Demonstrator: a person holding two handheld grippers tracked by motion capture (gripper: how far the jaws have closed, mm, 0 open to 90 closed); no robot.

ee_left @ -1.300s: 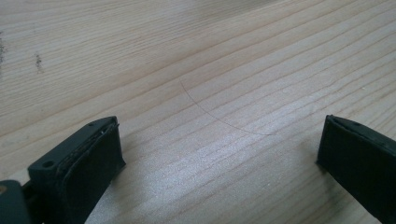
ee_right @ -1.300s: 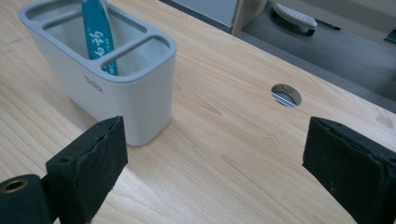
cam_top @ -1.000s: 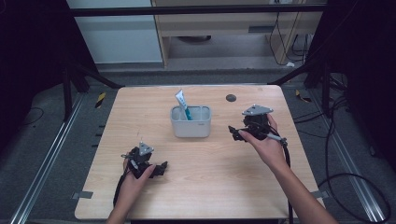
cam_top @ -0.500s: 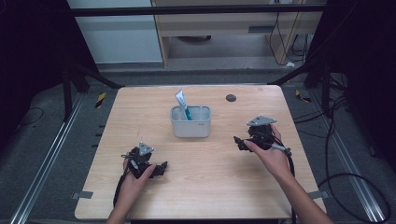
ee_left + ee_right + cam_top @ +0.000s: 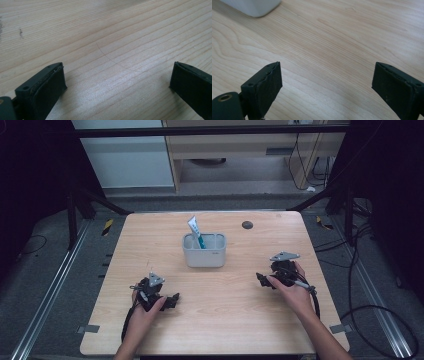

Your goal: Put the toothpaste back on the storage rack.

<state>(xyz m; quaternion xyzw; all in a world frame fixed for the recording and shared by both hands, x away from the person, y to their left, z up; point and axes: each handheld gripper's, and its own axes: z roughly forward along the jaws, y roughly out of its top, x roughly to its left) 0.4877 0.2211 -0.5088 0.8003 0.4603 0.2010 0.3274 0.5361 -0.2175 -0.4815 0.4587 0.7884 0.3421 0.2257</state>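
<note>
I see the grey bin (image 5: pixel 204 251) mid-table with a white-and-teal tube (image 5: pixel 195 231) standing tilted inside. Left gripper (image 5: pixel 172 300) low at the near-left of the table (image 5: pixel 250 320), jaws spread, nothing between them but bare wood. Right gripper (image 5: pixel 261 280) near-right, jaws also wide apart and empty, bin corner (image 5: pixel 253 7) just ahead. Small dark disc (image 5: pixel 247 225) at the far edge.

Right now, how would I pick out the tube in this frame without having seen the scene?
Start at the wooden table and find the grey rectangular bin near its middle, ahead of both grippers. The tube stands tilted in that bin, poking above the rim: white with a teal lower part, the bin's one visible content.
</note>
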